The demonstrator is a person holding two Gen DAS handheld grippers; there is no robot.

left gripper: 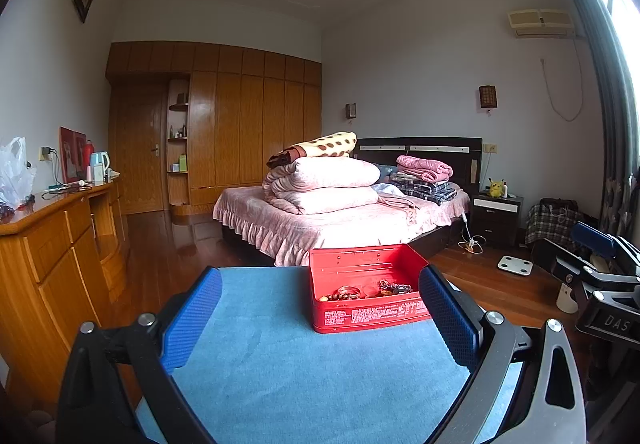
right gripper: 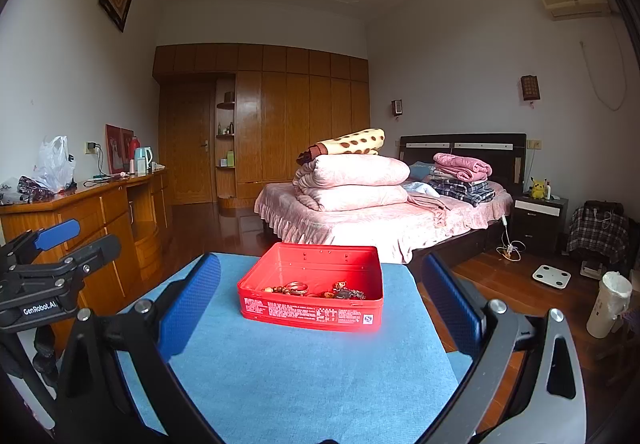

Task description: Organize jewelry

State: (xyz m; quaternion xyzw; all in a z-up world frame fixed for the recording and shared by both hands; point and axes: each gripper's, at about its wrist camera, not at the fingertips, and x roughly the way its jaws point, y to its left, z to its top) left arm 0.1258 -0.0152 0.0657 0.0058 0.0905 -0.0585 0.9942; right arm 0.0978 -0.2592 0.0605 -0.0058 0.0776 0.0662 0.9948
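Observation:
A red tin box (left gripper: 366, 318) (right gripper: 316, 314) stands open on the blue cloth-covered table (left gripper: 280, 372) (right gripper: 312, 372). Inside lie jewelry pieces: a bead bracelet and bangle (left gripper: 345, 293) (right gripper: 289, 289) and darker beaded pieces (left gripper: 394, 289) (right gripper: 349, 293). My left gripper (left gripper: 320, 280) is open and empty, held back from the box, which sits toward its right finger. My right gripper (right gripper: 320, 268) is open and empty, with the box centred ahead between its fingers. Each gripper shows at the edge of the other's view.
A bed (right gripper: 380, 220) with folded quilts stands beyond the table. A wooden dresser (left gripper: 52, 244) runs along the left wall. A white bin (right gripper: 608, 304) and a scale (right gripper: 551, 277) sit on the floor at right.

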